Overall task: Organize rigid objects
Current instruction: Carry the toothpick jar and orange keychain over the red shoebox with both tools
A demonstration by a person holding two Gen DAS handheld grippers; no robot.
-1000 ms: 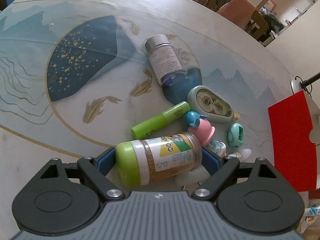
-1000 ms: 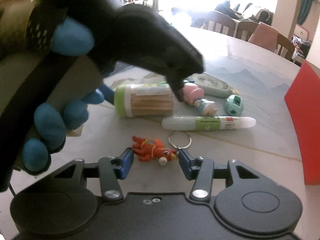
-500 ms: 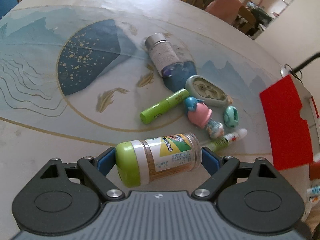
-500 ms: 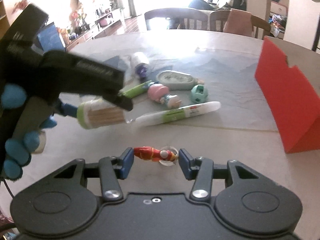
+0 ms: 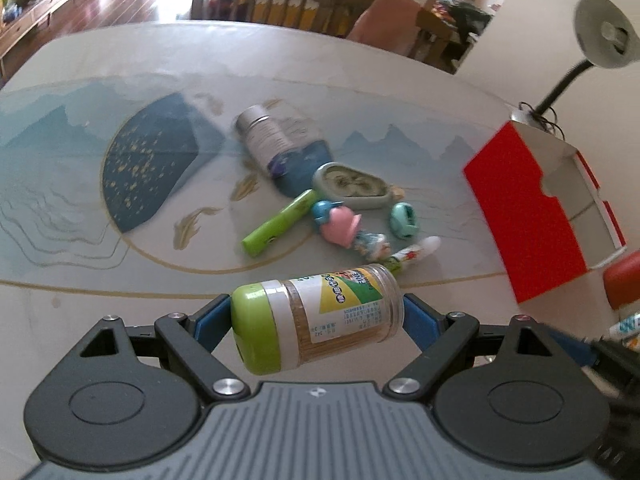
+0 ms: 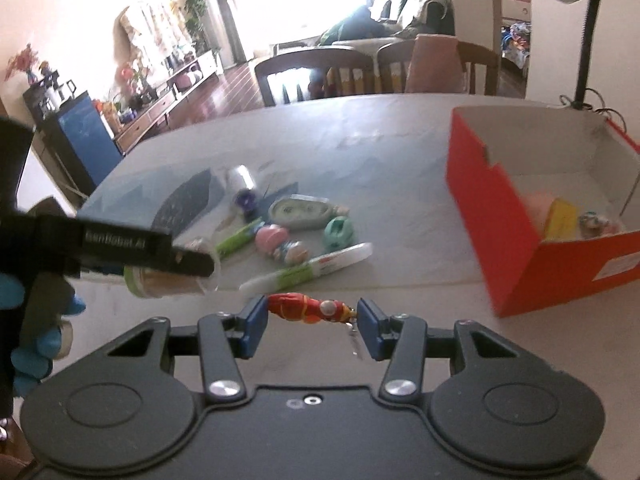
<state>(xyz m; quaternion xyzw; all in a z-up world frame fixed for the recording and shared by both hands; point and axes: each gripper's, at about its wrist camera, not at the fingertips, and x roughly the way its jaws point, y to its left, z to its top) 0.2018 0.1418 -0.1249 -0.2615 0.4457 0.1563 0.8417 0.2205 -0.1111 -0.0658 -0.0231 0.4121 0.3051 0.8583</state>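
Meanwhile the left gripper [image 5: 316, 320] clamps a toothpick jar [image 5: 316, 320] sideways above the table [image 5: 120, 300]; the right gripper [image 6: 312, 324] pinches a red keychain figure [image 6: 306, 308] aloft near the red box [image 6: 520, 240].

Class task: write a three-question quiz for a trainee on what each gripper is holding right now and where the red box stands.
1. True or false: the left gripper is shut on the toothpick jar, which lies sideways between the fingers with its green cap to the left.
2. What does the right gripper hold? A) the white tube B) the red figure keychain C) the mint sharpener
3. Fill in: in the right wrist view, the open red box stands to the ____ of the loose items on the table.

Key
1. True.
2. B. The white tube and the mint sharpener lie on the table.
3. right
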